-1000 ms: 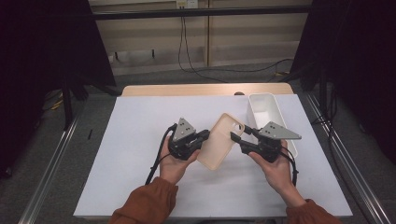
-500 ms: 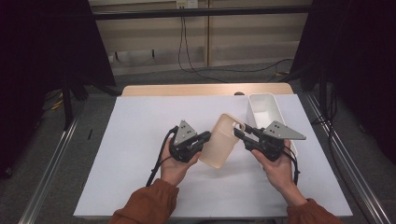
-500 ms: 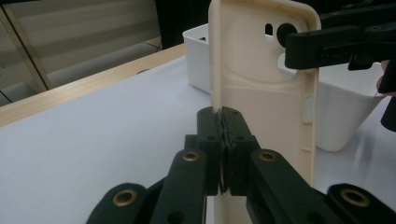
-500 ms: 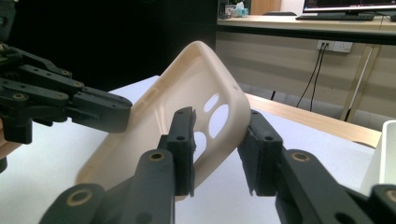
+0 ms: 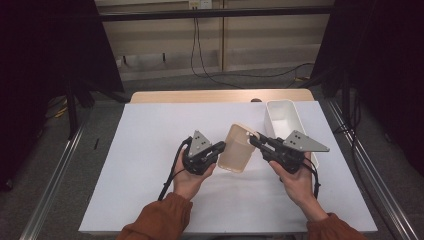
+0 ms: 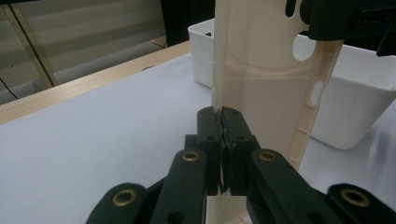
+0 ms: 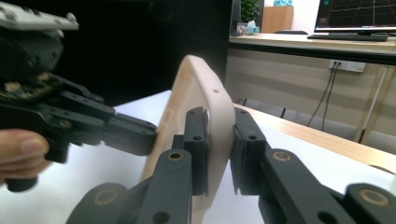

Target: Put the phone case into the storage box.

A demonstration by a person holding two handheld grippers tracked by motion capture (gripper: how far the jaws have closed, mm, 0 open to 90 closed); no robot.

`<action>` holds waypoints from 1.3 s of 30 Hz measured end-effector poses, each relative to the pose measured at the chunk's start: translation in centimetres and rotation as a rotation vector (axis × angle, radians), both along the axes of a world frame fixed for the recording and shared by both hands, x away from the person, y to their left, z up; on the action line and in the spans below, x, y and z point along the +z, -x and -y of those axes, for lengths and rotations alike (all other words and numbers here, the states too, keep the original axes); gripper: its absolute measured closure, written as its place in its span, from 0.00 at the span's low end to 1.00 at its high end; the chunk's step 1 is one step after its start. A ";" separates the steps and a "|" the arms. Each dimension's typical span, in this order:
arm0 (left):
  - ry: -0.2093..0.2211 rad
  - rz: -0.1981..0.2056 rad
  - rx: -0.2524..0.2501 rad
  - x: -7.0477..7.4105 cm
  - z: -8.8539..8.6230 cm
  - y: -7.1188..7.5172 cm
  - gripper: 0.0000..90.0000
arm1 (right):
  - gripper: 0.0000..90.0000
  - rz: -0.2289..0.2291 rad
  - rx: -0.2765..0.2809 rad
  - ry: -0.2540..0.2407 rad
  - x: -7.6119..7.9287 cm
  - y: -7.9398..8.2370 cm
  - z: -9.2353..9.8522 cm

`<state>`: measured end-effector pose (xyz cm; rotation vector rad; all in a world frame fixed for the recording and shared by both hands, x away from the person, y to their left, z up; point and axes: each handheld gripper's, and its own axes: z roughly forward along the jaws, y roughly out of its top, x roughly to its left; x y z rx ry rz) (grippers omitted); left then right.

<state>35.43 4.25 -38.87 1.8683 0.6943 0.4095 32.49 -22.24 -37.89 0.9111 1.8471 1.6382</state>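
Hands low over table (image 5: 140,150), both claws (left (image 5: 220,148), right (image 5: 254,140)) pinching beige tray (image 5: 236,155)

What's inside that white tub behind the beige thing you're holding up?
The white tub looks empty: the high view shows bare white walls and floor at its far end. Its near end is covered by the right gripper and the beige tray, so that part cannot be checked.
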 end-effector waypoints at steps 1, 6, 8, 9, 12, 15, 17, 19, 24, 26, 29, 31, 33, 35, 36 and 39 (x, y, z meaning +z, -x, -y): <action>0.000 0.000 0.001 0.0 0.0 0.0 0.97 | 0.88 0.002 0.002 -0.010 0.0 0.0 0.0; 0.005 -0.017 -0.003 -0.2 0.0 -0.2 0.96 | 0.89 0.010 0.007 -0.009 0.1 0.2 -0.2; 0.008 -0.020 -0.003 -0.3 0.0 -0.2 1.00 | 0.90 0.026 0.006 0.009 0.1 0.2 -0.4; 0.015 -0.021 -0.013 -0.3 -0.1 -0.3 1.00 | 0.90 0.031 0.005 0.016 0.1 0.2 -0.4; 0.017 -0.024 -0.023 -0.3 0.0 -0.2 0.98 | 0.90 0.026 0.005 0.013 0.1 0.2 -0.3; 0.025 -0.040 -0.029 -0.4 0.0 -0.3 0.94 | 0.90 0.034 0.000 0.022 0.1 0.1 -0.3; 0.034 -0.039 -0.033 -0.4 0.0 -0.3 0.90 | 0.90 0.032 -0.002 0.021 0.1 0.1 -0.2; 0.047 -0.053 -0.037 -0.4 0.0 -0.4 0.85 | 0.90 0.033 -0.001 0.021 0.1 0.1 -0.1; 0.054 -0.053 -0.042 -0.5 -0.1 -0.6 0.73 | 0.90 0.032 -0.004 0.019 0.1 0.0 0.1; 0.056 -0.044 -0.039 -0.5 -0.1 -0.6 0.68 | 0.90 0.030 -0.003 0.022 0.1 -0.1 0.3; 0.062 -0.045 -0.035 -0.5 -0.1 -0.6 0.58 | 0.90 0.029 -0.004 0.017 0.1 -0.1 0.4; 0.063 -0.035 -0.026 -0.5 -0.1 -0.6 0.50 | 0.90 0.029 -0.005 0.014 0.2 -0.2 0.6; 0.065 -0.038 -0.023 -0.5 -0.1 -0.7 0.42 | 0.90 0.027 -0.007 0.011 0.2 -0.2 0.7; 0.064 -0.040 -0.021 -0.5 -0.2 -0.7 0.36 | 0.90 0.027 -0.008 0.005 0.3 -0.2 0.9; 0.062 -0.041 -0.020 -0.5 -0.2 -0.8 0.33 | 0.90 0.028 -0.009 0.000 0.3 -0.2 1.0; 0.048 -0.037 -0.012 -0.5 -0.4 -0.9 0.24 | 0.90 0.032 -0.009 0.003 0.4 -0.3 1.2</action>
